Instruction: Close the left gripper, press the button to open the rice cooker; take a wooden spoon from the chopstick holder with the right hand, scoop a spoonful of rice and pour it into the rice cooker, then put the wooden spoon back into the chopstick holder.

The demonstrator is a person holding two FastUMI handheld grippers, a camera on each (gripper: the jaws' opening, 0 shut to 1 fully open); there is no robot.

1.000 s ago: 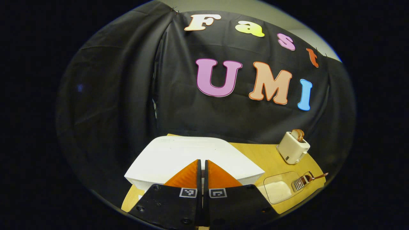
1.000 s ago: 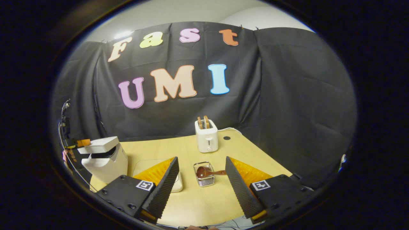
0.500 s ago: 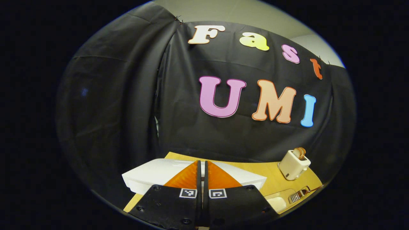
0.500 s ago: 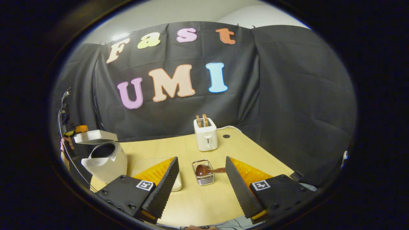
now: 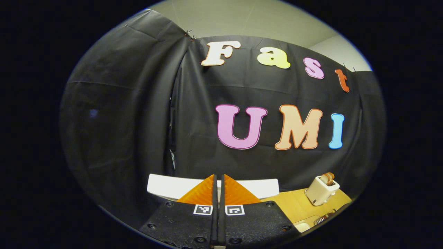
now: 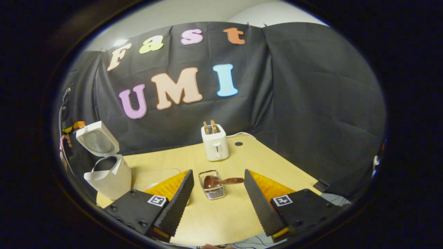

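- Fingers of our left gripper pressed flat together, fit for poking a button; they sit just before the raised lid.
- Our right gripper gapes wide, empty, aimed at the wooden spoon lying across the chopstick holder.
- Rice cooker stands open, ready for rice.

White toaster with two bread slices upright on the wooden table.

The left gripper, fingers pressed together, points at the raised white rice cooker lid; a toaster stands far right.
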